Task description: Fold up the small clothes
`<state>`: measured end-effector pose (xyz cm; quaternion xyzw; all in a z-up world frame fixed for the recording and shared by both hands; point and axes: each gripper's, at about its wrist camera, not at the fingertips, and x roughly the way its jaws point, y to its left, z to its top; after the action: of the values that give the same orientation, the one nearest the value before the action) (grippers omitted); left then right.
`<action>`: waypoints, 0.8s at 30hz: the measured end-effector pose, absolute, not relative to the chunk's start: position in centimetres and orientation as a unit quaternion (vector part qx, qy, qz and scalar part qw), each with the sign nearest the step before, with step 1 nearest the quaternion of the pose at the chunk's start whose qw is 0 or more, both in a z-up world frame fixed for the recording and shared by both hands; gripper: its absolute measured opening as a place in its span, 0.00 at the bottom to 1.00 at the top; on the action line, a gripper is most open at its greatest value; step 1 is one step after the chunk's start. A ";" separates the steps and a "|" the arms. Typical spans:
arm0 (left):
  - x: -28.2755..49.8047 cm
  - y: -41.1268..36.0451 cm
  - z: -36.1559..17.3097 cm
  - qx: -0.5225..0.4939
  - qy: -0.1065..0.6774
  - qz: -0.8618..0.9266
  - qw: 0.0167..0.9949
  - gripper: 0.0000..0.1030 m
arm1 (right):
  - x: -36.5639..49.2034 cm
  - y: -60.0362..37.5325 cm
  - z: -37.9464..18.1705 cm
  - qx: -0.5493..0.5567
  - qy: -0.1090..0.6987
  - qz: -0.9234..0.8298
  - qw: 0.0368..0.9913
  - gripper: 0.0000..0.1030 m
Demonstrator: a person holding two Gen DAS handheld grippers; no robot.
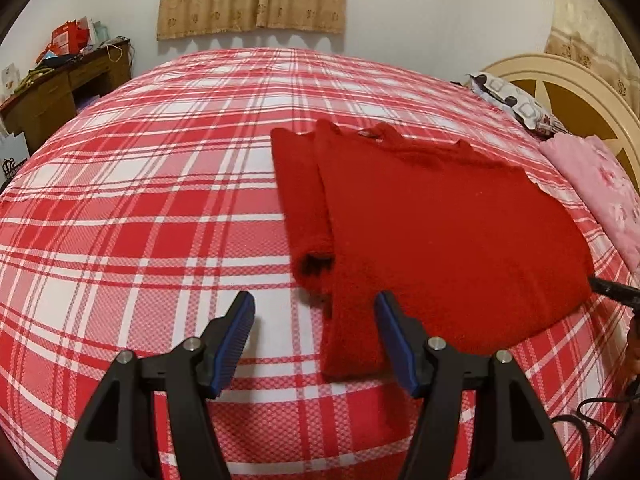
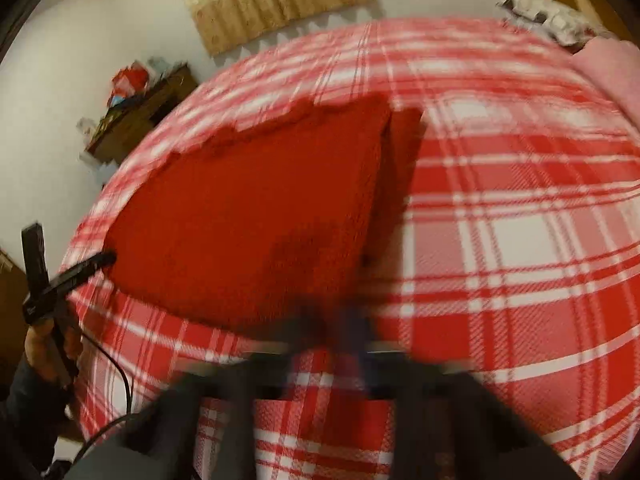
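While the bed (image 1: pixel 140 200) is covered by a red-and-white plaid sheet, a red sweater (image 1: pixel 440 232) is laid flat on it, with a sleeve (image 1: pixel 304 200) folded alongside the body. A pink floral cloth (image 1: pixel 600 192) is seen beside the headboard (image 1: pixel 560 92). The left gripper (image 1: pixel 314 312) is held with its blue pads apart, straddling the sweater's near corner without pressing it. The right gripper (image 2: pixel 344 320) is blurred in its own view; its jaws are closed together at the sweater's hem, and a grasp cannot be confirmed.
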<state>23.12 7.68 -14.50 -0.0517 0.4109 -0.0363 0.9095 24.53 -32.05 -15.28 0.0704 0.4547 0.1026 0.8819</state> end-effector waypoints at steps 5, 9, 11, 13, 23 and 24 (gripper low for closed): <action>23.2 7.9 -15.7 -0.037 0.425 -0.021 0.904 0.78 | 23.8 -32.6 -14.0 0.015 0.455 0.072 0.887 0.04; 22.8 8.3 -15.6 -0.052 0.423 -0.023 0.904 0.79 | 23.8 -32.0 -14.8 -0.013 0.472 0.068 0.879 0.05; 22.5 8.4 -15.4 -0.052 0.423 -0.022 0.904 0.79 | 23.6 -31.4 -14.7 -0.033 0.465 0.048 0.883 0.09; 21.9 8.7 -15.0 -0.055 0.420 -0.021 0.906 0.78 | 23.5 -31.4 -14.0 -0.031 0.457 0.028 0.888 0.27; 22.4 9.5 -14.9 -0.034 0.411 0.022 0.911 0.78 | 25.2 -25.0 -11.9 -0.026 0.394 0.134 0.909 0.54; 22.5 9.5 -15.4 -0.031 0.420 0.025 0.906 0.79 | 25.8 -24.5 -12.5 -0.026 0.400 0.133 0.906 0.54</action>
<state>22.55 9.49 -15.44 -0.0308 0.4204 0.0252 0.9065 25.78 -24.55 -12.48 -0.0258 0.4001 0.1329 0.9064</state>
